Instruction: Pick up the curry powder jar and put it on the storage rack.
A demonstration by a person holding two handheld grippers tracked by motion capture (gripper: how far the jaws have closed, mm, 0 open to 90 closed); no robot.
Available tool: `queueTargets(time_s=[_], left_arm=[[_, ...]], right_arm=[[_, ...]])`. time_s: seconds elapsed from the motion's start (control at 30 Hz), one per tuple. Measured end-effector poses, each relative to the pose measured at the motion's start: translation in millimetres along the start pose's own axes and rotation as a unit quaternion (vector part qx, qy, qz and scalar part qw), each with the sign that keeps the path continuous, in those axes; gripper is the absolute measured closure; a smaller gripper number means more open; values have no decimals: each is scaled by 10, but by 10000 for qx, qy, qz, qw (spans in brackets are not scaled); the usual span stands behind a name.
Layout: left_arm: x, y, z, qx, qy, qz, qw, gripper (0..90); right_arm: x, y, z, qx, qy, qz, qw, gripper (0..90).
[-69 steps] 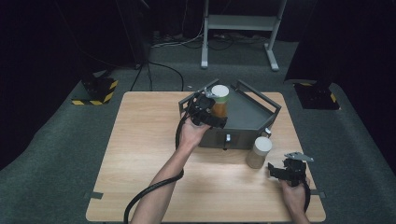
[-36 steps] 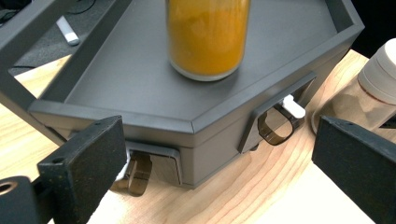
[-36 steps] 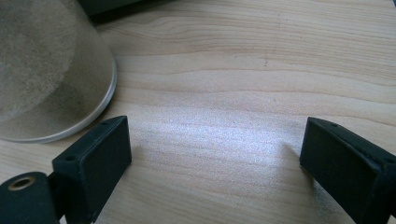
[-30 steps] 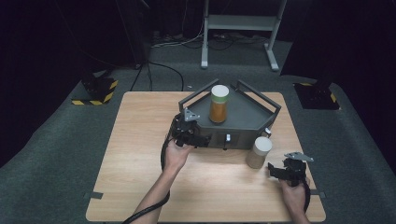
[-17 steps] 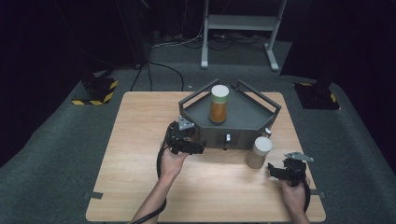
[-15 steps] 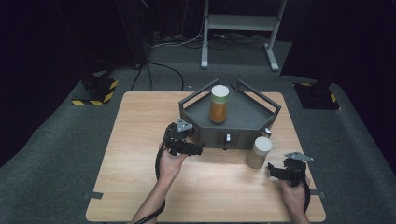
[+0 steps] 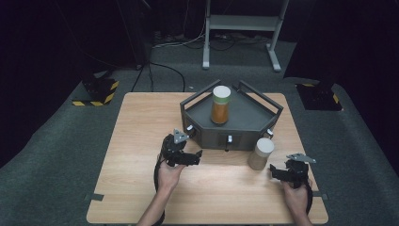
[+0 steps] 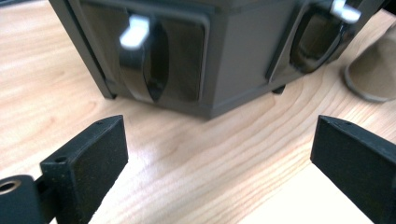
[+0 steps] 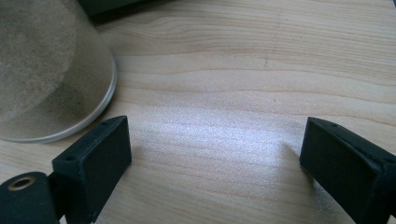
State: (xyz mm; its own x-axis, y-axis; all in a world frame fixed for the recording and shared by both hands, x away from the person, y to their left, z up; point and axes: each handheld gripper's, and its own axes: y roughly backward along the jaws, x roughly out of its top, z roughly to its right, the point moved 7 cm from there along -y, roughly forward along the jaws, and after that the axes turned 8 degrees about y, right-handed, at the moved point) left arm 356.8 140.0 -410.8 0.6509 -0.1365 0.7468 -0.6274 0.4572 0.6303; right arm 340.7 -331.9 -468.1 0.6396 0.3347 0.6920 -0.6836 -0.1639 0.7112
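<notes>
A dark grey tray (image 7: pixel 249 123) with handle bars stands at the far middle of the wooden table. An orange jar (image 7: pixel 220 104) with a pale lid stands upright inside it. A beige jar (image 7: pixel 260 154) with a white lid stands on the table by the tray's front right corner. My left gripper (image 7: pixel 196 157) is low over the table at the tray's front left, open and empty. In the left gripper view its jaws (image 8: pixel 219 158) face the tray's front wall (image 8: pixel 233 60) and a white-tipped knob (image 8: pixel 140 56). My right gripper (image 7: pixel 273 172) rests open just right of the beige jar (image 9: pixel 46 70), with bare wood between its jaws (image 9: pixel 215 163).
The wooden table (image 7: pixel 141 132) has open surface on its left half and along the near edge. Beyond it, on the dark floor, are a white stand (image 7: pixel 240 23), cables and two black-and-yellow striped blocks (image 7: pixel 96 92).
My left gripper has left the orange jar standing in the tray. It has drawn back toward the person and sunk to the table in front of the tray. The right gripper has kept still.
</notes>
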Motion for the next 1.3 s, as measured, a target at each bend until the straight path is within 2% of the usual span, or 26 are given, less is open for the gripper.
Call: queueTargets(time_s=[0.5,0.8,1.07,1.13,1.3], left_arm=[[-348,-155,24,217,-29,-117,9997,42],[-453,-234,75,422,-117,-135,9990,41],[-540,-308,59,487,-58,-209,9986,39],[-561,-320,43,464,16,-218,9987,39],[-630,-364,3,544,63,-341,9979,39]], right_arm=[[1,0,-1,-1,-2,-1,10000,82],[1,0,-1,-2,-2,-1,10000,82],[1,0,-1,-4,-4,-2,10000,82],[1,0,-2,-4,-4,-3,10000,82],[1,0,-2,-5,-5,-3,10000,82]])
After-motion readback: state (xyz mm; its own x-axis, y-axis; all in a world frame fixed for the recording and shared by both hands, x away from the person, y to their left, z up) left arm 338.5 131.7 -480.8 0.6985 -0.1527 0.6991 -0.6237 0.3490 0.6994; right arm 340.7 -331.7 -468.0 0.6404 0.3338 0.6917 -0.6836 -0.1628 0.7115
